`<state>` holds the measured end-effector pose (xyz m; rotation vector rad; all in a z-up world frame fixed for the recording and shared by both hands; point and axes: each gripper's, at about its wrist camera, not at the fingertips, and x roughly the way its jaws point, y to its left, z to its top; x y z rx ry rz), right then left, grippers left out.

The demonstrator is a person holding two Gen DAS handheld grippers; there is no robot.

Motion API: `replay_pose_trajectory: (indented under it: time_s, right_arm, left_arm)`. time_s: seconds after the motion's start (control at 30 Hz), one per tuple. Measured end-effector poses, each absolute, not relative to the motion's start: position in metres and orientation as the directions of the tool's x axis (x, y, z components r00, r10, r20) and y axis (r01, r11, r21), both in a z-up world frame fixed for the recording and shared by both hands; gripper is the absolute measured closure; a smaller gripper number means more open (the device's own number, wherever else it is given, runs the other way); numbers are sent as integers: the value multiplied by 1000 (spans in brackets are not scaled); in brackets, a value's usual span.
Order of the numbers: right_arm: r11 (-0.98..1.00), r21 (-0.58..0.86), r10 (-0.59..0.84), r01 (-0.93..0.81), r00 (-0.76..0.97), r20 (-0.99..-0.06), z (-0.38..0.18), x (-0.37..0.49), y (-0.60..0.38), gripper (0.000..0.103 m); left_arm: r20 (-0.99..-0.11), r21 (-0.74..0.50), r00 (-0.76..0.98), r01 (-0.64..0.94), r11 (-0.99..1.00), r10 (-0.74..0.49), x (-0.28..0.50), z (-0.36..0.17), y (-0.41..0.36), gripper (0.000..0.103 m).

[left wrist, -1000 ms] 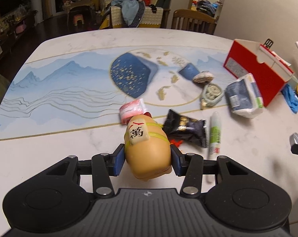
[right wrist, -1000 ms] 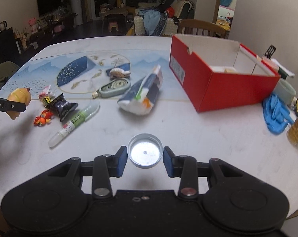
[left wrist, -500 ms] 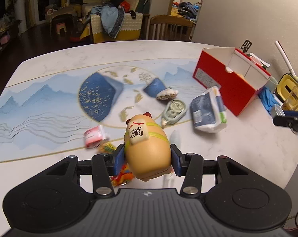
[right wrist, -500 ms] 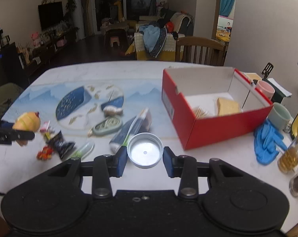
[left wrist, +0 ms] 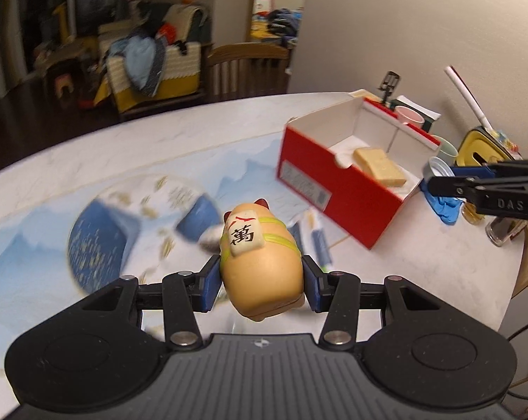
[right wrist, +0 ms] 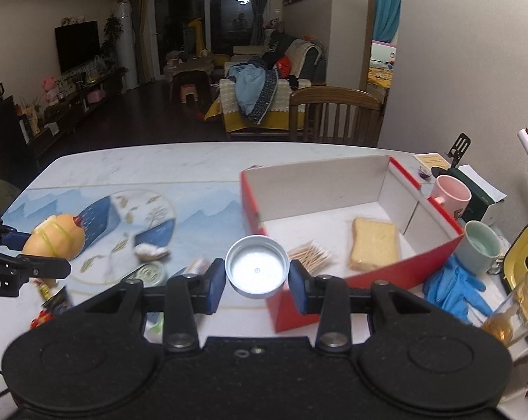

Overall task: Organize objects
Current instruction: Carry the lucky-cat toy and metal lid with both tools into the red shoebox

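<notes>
- Left hand-held gripper (left wrist: 261,281) is clamped on the cat toy (left wrist: 260,262), carried off the surface (left wrist: 89,161); the tile on it reads 萬.
- Right hand-held gripper (right wrist: 257,281) is pinching a metal lid (right wrist: 256,266) by its rim.
- Red box (right wrist: 361,280) sits ahead-right of the left one, but just ahead of the right one, so I'd guess the lid goes in first.
- Box's long axis runs away to the right; "DAS" shows on the right gripper's side.
</notes>
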<state>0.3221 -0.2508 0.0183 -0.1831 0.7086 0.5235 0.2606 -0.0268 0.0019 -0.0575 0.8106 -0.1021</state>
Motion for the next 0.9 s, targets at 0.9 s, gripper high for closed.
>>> replay_pose_trajectory:
  time_s: [0.9]
  right_arm:
    - [892, 6, 315, -453, 612, -725, -13, 477, -291, 65]
  left_arm:
    - [-712, 50, 680, 295, 954, -173, 455, 12, -157, 56]
